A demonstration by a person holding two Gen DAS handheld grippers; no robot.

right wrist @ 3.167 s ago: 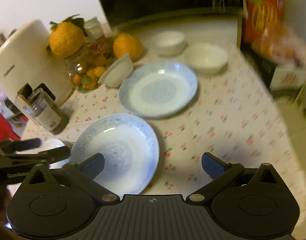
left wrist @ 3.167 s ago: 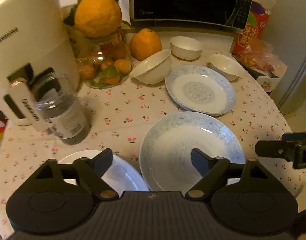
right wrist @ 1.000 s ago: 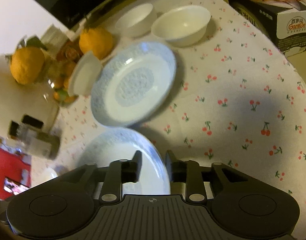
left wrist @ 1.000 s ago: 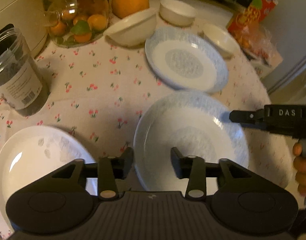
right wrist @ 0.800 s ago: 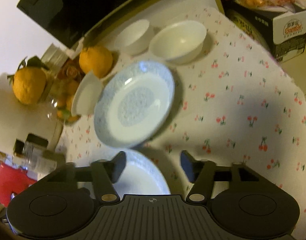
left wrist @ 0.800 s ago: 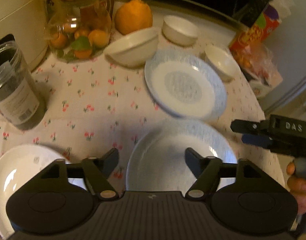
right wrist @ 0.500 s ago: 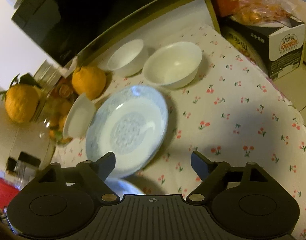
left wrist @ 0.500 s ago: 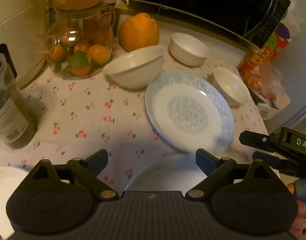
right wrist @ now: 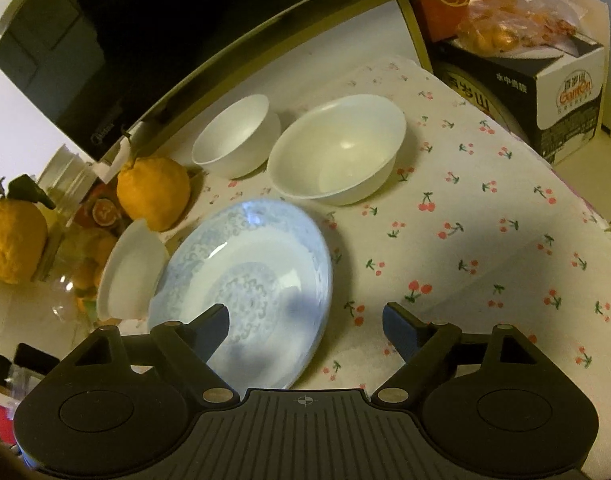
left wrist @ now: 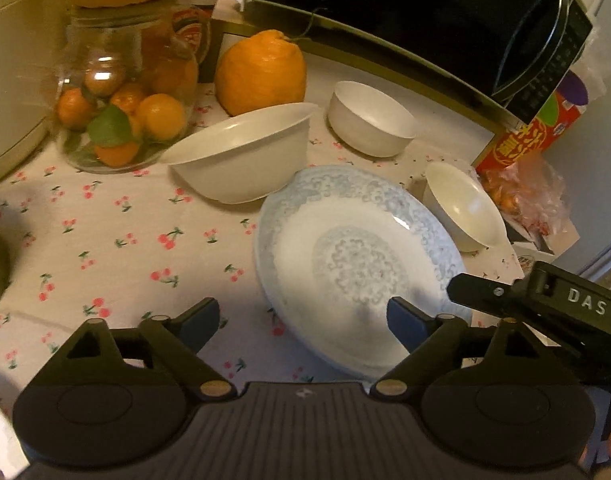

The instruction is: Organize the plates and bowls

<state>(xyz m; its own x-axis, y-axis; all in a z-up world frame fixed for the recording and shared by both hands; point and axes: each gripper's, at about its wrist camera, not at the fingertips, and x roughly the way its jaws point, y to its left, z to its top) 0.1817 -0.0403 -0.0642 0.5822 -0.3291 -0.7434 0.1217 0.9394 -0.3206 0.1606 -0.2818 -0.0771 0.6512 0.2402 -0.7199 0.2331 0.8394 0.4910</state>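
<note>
A blue-patterned plate lies on the cherry-print tablecloth; it also shows in the right wrist view. Three white bowls stand behind it: a large tilted one, a small deep one, and a wide one. My left gripper is open and empty, just before the plate's near-left edge. My right gripper is open and empty over the plate's near-right edge, and it shows at the right of the left wrist view.
A glass jar of small oranges and a large orange stand at the back left. A black microwave is behind the bowls. A red carton and a box with a bag sit at the table's right edge.
Both grippers were nearly shut at the nearer blue plate, then opened and let it go. Both moved forward to the farther blue plate; the nearer plates have left view.
</note>
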